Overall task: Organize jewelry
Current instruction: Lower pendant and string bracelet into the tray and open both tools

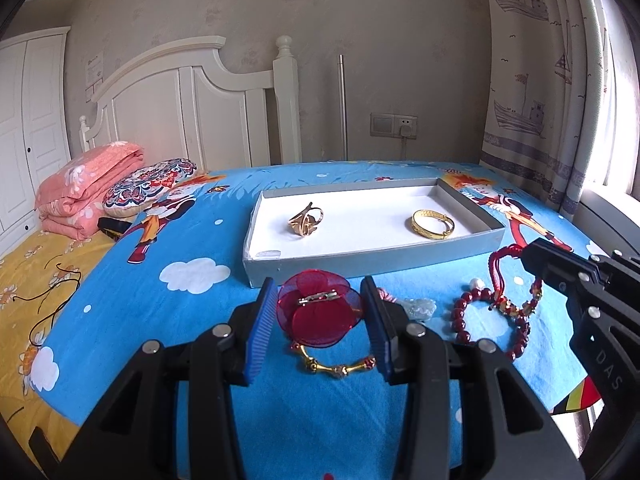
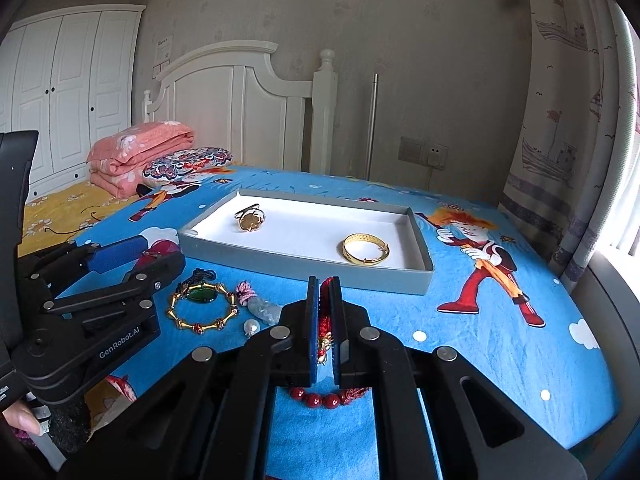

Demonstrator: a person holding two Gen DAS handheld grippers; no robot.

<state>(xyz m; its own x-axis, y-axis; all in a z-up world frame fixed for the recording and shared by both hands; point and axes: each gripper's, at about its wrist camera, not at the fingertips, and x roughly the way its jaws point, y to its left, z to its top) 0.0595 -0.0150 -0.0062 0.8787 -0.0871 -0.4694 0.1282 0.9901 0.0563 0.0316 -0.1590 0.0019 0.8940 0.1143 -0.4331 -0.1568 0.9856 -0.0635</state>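
A grey tray (image 1: pixel 360 258) (image 2: pixel 304 264) with a white floor lies on the blue bedsheet and holds a gold ring (image 1: pixel 306 220) (image 2: pixel 250 216) and a gold bangle (image 1: pixel 433 223) (image 2: pixel 365 249). My left gripper (image 1: pixel 320 312) is open around a red gauze flower brooch (image 1: pixel 316 312); its pads do not clearly touch it. A gold bamboo-link bracelet (image 1: pixel 336 364) (image 2: pixel 202 312) lies below the brooch. My right gripper (image 2: pixel 324 320) (image 1: pixel 532 264) is shut on a red cord bracelet (image 1: pixel 504 280) (image 2: pixel 325 324). A dark red bead bracelet (image 1: pixel 488 320) (image 2: pixel 324 398) lies under it.
A pale jade pendant (image 1: pixel 418 306) (image 2: pixel 260 308), a pearl (image 2: pixel 251 326) and a green stone (image 2: pixel 202 294) lie on the sheet. A folded pink quilt (image 1: pixel 86 192) and a patterned pillow (image 1: pixel 150 186) sit at the far left. White headboard (image 1: pixel 192 112) and curtain (image 1: pixel 560 100) stand behind.
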